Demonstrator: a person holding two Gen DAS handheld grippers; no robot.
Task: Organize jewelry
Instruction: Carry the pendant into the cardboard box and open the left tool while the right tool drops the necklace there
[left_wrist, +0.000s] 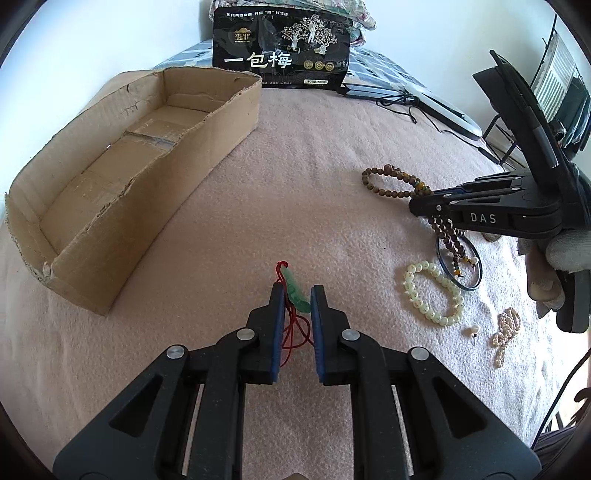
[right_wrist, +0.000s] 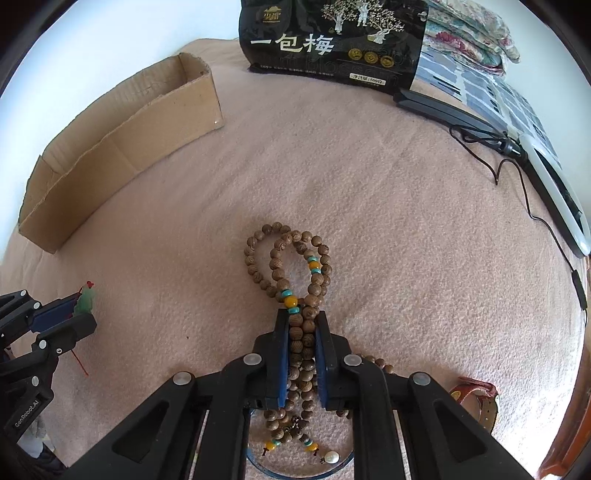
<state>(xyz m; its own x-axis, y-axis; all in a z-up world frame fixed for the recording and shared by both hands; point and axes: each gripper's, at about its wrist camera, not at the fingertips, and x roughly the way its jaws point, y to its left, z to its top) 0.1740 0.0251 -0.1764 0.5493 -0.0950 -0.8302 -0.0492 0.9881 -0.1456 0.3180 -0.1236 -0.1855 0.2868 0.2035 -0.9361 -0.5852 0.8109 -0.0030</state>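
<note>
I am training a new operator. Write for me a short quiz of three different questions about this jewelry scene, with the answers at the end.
1. True or false: the cardboard box already holds jewelry.
2. Which item sits between the fingers of the left gripper?
A) green pendant on red cord
B) white bead bracelet
C) pearl earring
3. Fill in: the right gripper is shut on the ______ bead necklace.

Key
1. False; its floor shows only cardboard and tape.
2. A
3. wooden
</note>
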